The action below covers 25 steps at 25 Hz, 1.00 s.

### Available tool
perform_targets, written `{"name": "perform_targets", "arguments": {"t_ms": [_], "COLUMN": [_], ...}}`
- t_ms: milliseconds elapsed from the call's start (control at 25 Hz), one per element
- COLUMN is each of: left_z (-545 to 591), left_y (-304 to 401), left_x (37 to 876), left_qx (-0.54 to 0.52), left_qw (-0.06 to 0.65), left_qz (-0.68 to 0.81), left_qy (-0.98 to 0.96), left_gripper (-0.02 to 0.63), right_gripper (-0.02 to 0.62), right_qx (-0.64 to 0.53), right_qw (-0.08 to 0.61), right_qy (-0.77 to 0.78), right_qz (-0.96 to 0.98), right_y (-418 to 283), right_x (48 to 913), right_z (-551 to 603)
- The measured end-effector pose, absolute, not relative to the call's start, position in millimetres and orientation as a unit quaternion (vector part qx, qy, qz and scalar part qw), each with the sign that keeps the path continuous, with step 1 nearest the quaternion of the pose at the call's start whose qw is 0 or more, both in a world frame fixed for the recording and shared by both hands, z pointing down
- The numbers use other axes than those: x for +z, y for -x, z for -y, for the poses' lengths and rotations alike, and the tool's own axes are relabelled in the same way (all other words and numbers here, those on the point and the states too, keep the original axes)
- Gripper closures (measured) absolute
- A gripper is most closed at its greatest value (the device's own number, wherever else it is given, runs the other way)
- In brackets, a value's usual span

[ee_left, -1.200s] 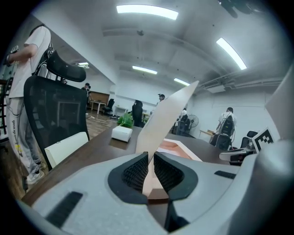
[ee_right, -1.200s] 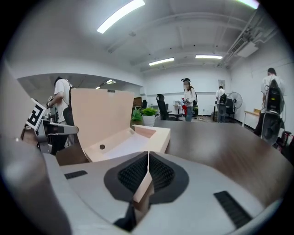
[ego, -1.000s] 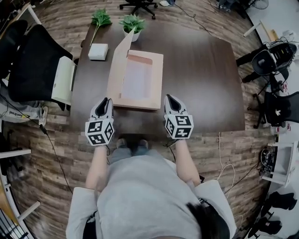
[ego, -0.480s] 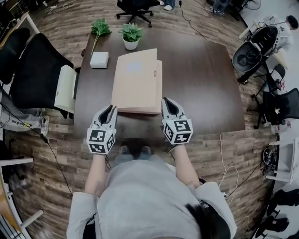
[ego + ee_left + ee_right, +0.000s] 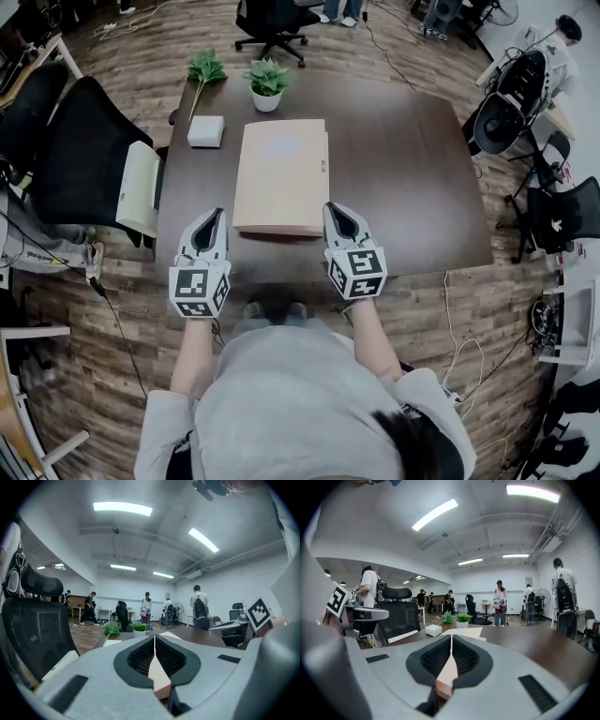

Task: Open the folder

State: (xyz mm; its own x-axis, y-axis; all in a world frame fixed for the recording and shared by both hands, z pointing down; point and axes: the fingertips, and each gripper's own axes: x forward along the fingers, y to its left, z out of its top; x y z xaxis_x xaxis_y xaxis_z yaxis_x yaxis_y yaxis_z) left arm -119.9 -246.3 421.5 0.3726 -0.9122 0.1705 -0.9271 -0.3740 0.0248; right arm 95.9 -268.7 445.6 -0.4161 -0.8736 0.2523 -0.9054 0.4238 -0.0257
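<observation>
Chair in black (image 5: pixel 66 150) stands at the far left of the scene, beside the left edge of a dark brown table (image 5: pixel 412 178). On the table's far-left part lies a small white box (image 5: pixel 205 131), with a leafy sprig (image 5: pixel 204 67) beyond it and a potted plant (image 5: pixel 267 82) in a white pot just to the right of that sprig.

Nearer the person (image 5: pixel 300 403), the left gripper (image 5: pixel 210 217) hangs over the table's near edge, pointing away from the body. Its jaws have just been closing and now meet in a thin line, with nothing between them.

The folder (image 5: pixel 281 175) lies closed and flat in the middle of the table, tan, its long sides running from near to far. Its cover is down, and a small clasp (image 5: pixel 322 166) shows on its right edge. Its near edge sits between the two gripper tips.

The right gripper (image 5: pixel 335 211) is level with the left one, just right of the folder's near-right corner. Its jaws are pressed together as well and hold nothing. From above, its tip seems to stand clear of the folder, though the overlap makes contact hard to rule out.

At the far right, well apart from the table, stand more office chairs (image 5: pixel 502 117).
</observation>
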Motion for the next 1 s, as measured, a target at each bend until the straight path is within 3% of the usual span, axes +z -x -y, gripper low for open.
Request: {"name": "perform_targets", "arguments": {"t_ms": [1000], "left_z": [224], "left_y": [131], "left_x": [328], "left_qx": [-0.001], "left_qw": [-0.04], "left_qz": [0.588], "left_qy": [-0.808], "left_gripper": [0.591], "right_gripper": [0.578], "right_qx": [0.006], "right_qw": [0.042], "right_qy": [-0.536], "right_qz": [0.843], "right_y": [-85], "right_x": [359], "right_z": [238]}}
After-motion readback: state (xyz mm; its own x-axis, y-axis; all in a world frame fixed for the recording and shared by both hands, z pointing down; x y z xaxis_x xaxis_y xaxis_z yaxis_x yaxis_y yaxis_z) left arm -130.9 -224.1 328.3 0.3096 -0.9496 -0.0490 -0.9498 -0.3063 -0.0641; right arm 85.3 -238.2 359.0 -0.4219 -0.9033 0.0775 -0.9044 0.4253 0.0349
